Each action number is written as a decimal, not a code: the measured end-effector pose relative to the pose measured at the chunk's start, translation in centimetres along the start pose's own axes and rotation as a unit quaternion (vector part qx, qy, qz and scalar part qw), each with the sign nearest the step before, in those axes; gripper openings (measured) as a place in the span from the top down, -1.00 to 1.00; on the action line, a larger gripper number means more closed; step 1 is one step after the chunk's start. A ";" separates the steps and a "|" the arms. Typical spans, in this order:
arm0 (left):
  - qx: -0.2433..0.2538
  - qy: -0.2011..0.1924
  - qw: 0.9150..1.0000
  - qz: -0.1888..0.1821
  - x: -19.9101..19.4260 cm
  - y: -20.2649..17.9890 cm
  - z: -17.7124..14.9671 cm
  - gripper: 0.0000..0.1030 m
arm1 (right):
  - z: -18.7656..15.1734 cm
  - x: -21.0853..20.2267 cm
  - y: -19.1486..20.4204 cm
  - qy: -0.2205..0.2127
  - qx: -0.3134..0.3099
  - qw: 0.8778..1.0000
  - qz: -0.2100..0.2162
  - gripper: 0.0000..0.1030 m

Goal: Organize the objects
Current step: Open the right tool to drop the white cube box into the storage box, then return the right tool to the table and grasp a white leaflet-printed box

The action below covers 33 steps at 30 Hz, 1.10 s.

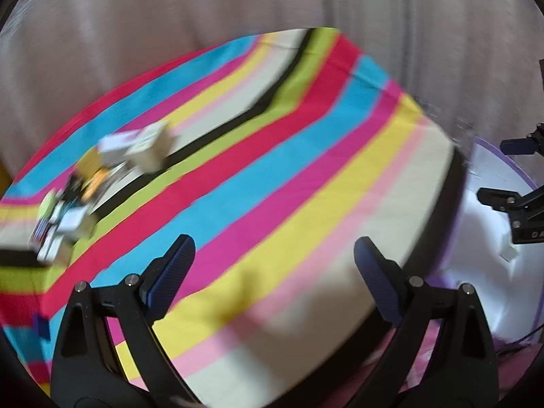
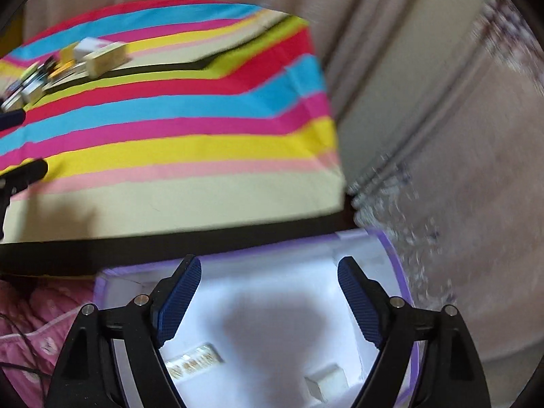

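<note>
A pile of small boxes (image 1: 78,197) lies on the striped tablecloth (image 1: 272,156) at its far left, with a cream box (image 1: 149,149) at the pile's end. My left gripper (image 1: 273,239) hangs open over the cloth's near part with nothing between its fingers. In the right wrist view the same pile (image 2: 51,71) and cream box (image 2: 105,56) sit far off at the upper left. My right gripper (image 2: 269,260) is open and empty above a white bin with a purple rim (image 2: 238,255). Inside the bin lie a gold-printed box (image 2: 195,362) and a small white box (image 2: 326,386).
The bin (image 1: 482,238) stands below the table's right edge. Pink bedding (image 2: 34,323) with a dark cable lies left of the bin. A pale curtain (image 1: 170,17) hangs behind the table. Speckled floor (image 2: 459,204) lies to the right.
</note>
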State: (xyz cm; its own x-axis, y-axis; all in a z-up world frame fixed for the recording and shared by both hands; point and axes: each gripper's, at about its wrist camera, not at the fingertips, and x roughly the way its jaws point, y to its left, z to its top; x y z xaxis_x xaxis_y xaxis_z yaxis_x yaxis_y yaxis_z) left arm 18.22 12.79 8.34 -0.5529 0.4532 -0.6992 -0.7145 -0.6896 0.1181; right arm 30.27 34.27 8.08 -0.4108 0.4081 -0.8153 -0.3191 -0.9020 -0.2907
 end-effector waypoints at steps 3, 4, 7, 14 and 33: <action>-0.042 0.005 0.998 0.038 -0.4 4.3 -2.3 -0.87 | 2.7 -0.3 3.7 -0.017 -0.044 0.998 0.033 -0.63; -0.060 0.010 0.997 0.050 -0.4 5.8 -3.1 -0.87 | 3.4 -0.3 4.8 -0.023 -0.056 0.997 0.044 -0.63; -0.109 0.027 0.990 0.088 -1.0 10.2 -6.1 -0.87 | 6.1 -0.2 9.2 -0.036 -0.095 0.990 0.102 -0.65; -0.203 0.066 0.952 0.219 -1.8 20.2 -13.1 -0.87 | 10.7 2.0 21.0 -0.029 -0.178 0.963 0.199 -0.65; -0.254 0.079 0.909 0.320 -1.0 31.2 -16.2 -0.88 | 20.3 6.7 34.2 -0.028 -0.173 0.932 0.319 -0.65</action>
State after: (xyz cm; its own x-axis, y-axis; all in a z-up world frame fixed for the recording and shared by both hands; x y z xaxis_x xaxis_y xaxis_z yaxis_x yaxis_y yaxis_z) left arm 3.45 -18.32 1.32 -0.6890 -0.1922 -0.6988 0.0452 -0.9737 0.2233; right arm -0.70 9.01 2.79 -0.4700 -0.2278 -0.8527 0.2951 -0.9511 0.0914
